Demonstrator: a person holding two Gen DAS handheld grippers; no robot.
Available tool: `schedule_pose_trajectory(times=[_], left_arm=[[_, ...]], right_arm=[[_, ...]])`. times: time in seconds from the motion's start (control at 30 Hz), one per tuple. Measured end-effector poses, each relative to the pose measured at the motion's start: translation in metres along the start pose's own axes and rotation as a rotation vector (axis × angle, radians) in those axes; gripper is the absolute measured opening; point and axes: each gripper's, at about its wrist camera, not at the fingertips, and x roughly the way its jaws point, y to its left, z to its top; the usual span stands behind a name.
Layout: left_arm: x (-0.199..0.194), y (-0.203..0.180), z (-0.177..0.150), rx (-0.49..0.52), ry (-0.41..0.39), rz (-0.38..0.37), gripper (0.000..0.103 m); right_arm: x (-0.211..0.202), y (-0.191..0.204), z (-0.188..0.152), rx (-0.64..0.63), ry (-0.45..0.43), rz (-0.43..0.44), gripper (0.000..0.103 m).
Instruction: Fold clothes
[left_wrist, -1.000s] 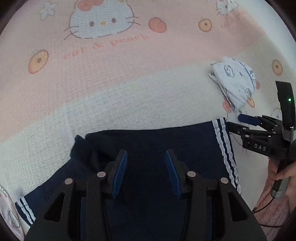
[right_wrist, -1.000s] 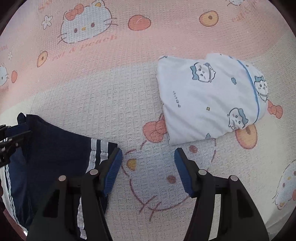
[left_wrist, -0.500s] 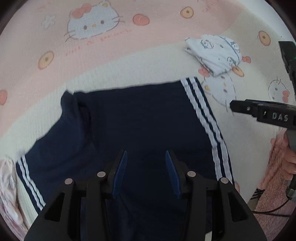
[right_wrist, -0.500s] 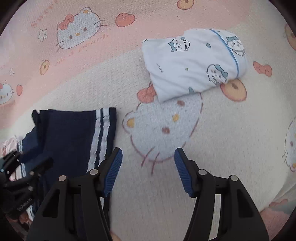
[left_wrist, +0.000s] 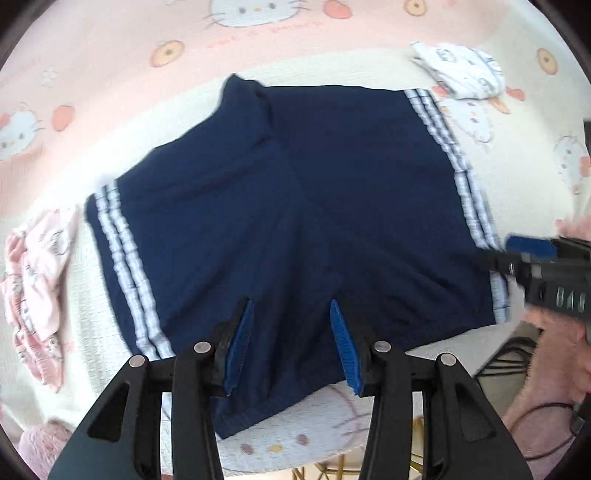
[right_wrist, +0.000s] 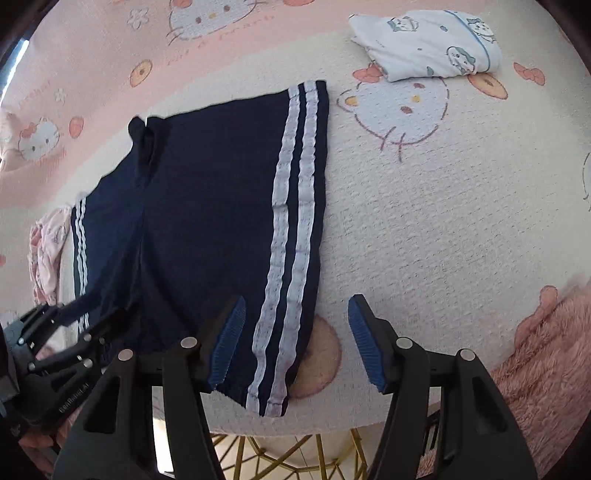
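The navy shorts (left_wrist: 295, 206) lie spread flat on the surface (right_wrist: 461, 221), waistband at its near edge. The left tool (left_wrist: 291, 343) hovers half open over the waistband, holding nothing. The right tool (right_wrist: 293, 343) hovers half open over the striped side, also empty.

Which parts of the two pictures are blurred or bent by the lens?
Left wrist view: the navy shorts show smeared stripes, the right tool is blurred, and the edges bend strongly. Right wrist view: sharper overall; the blanket curves like a dome.
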Motion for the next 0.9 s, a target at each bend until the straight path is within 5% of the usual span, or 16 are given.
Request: schedule_pose_trajectory(times=[0.07,0.17,0.3,0.4,0.47,0.67,0.77,0.9], left_arm=[[0.011,-0.004,-0.012,0.049,0.005,0.081,0.046],[0.005,0.005,-0.023,0.007,-0.008,0.065,0.047],[-0.005,0.039,-0.035,-0.164,-0.012,-0.106,0.047],[-0.008,0.077,-0.049,-0.321,0.029,-0.230,0.047],[-0.010,0.099,-0.058,-0.390,0.059,-0.274,0.047],[0.004,0.124,-0.088,-0.350,0.151,-0.137,0.047],[0.007,0.129,-0.103,-0.359,0.142,-0.139,0.048],[-0.005,0.137,-0.110,-0.392,0.096,-0.160,0.049]], right_arm=[[0.002,0.007,-0.013,-0.072,-0.005,-0.047,0.060],[-0.006,0.013,-0.024,-0.128,-0.036,-0.106,0.060],[-0.017,-0.005,-0.025,-0.004,-0.044,-0.028,0.060],[-0.025,-0.030,-0.033,0.227,-0.002,0.213,0.060],[-0.029,-0.027,-0.044,0.194,0.002,0.162,0.060],[-0.007,-0.009,-0.041,0.097,0.030,0.059,0.055],[-0.006,0.000,-0.038,0.052,0.014,-0.015,0.054],[-0.012,-0.006,-0.037,0.112,0.001,0.046,0.056]])
